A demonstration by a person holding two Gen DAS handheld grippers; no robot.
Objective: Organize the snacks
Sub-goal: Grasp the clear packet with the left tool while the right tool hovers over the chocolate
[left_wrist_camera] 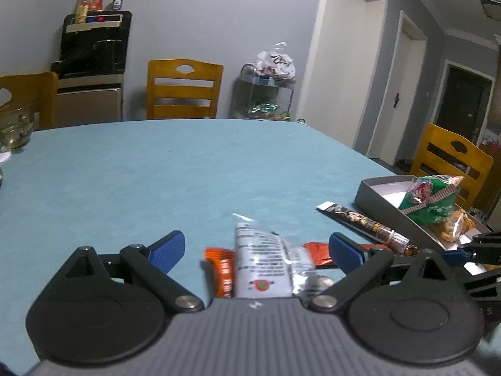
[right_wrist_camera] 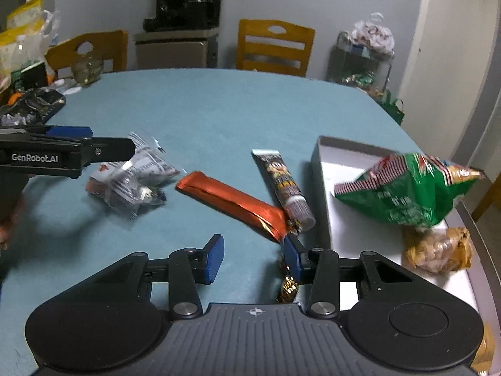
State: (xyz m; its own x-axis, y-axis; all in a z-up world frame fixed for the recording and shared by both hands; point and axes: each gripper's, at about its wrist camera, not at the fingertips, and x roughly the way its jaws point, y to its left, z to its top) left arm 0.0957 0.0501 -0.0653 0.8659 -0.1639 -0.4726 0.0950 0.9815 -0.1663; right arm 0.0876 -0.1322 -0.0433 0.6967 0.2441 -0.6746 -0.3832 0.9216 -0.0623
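My left gripper [right_wrist_camera: 94, 144] hangs spread over the clear packet [right_wrist_camera: 131, 175]; I centre it before closing. The orange bar [right_wrist_camera: 231, 200] lies between. My right gripper [right_wrist_camera: 253, 257] is half-spread, pinching nothing, beside the grey box [right_wrist_camera: 322, 188] holding the green bag [right_wrist_camera: 404, 188].

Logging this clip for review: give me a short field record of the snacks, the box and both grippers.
container: shallow grey cardboard box
in box: green crinkly snack bag; yellow clear-plastic snack bag
on teal-covered table: orange foil bar; dark printed stick packet; clear-and-white packets
left gripper: open, astride the packets
right gripper: open, nothing between its pads
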